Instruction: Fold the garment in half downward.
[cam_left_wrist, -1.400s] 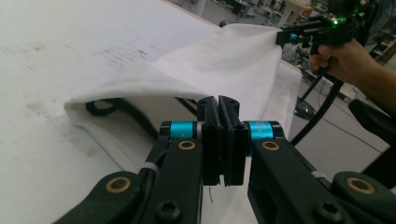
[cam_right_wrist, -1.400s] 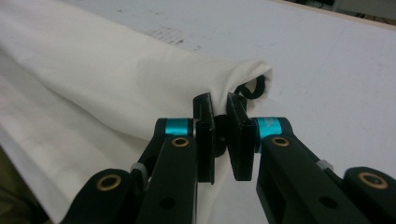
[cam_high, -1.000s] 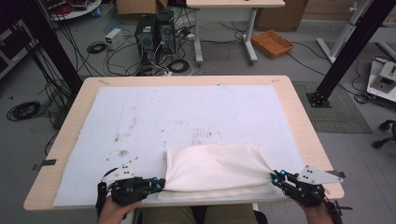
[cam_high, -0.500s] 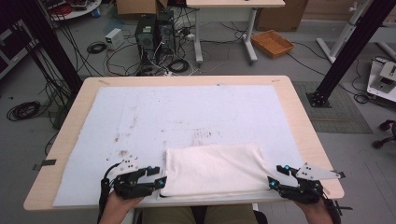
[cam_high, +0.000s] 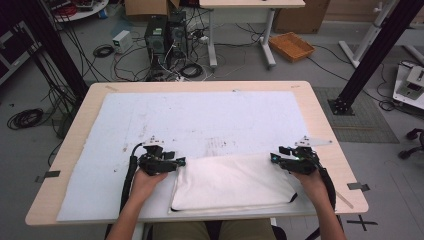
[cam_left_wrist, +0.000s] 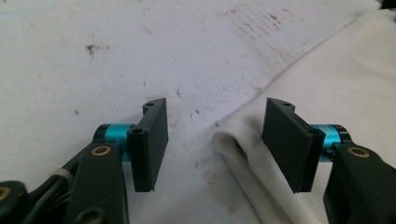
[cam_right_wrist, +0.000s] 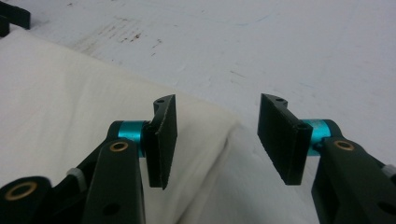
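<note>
Two hands are entering from the near edge, wrists level, each pointing tongs inward at a far corner of the folded white cloth lying at the table's near edge. Left tongs and right tongs are standing part-open, gripping nothing; the right has just been closing. Judged step: regrasping corners; next, pinching both together.

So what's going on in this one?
A person is folding a white cloth on a white mat over a wooden table, with a claw in each hand. The left claw and the right claw sit at the far corners of the folded cloth. Both stand open, not pinching; the left's jaws have barely moved, the right's have just been closing.
</note>
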